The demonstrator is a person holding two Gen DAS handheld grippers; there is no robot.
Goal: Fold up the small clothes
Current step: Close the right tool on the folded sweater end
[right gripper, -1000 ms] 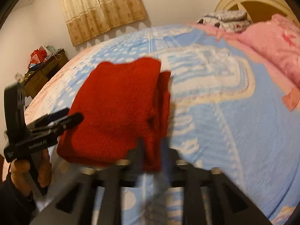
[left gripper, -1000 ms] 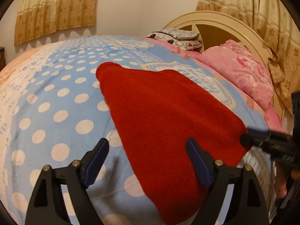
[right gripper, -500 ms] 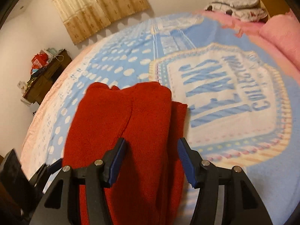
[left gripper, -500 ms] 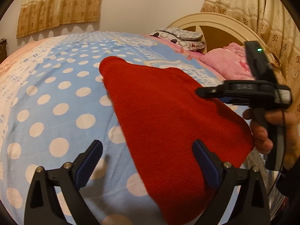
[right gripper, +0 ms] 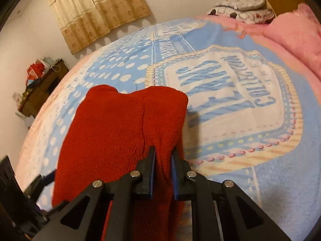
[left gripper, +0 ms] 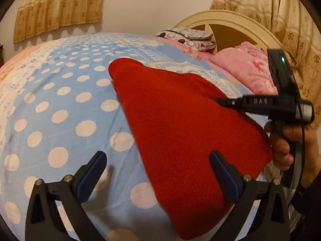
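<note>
Left wrist view: left gripper (left gripper: 158,172) spread wide above the near edge of the folded red fleece garment (left gripper: 180,124), grasping nothing; the person's right hand (left gripper: 289,146) shows only here
Right wrist view: right gripper (right gripper: 163,161) clenched on a raised fold of the garment's near right edge
Surface: blue blanket with white dots (left gripper: 60,108); garment lies flat on it
Room: pink fleece pillow (left gripper: 248,70), cream arched headboard (left gripper: 230,18), beige patterned curtains (right gripper: 96,10); cluttered wooden cabinet (right gripper: 44,86) shows only in right view
</note>
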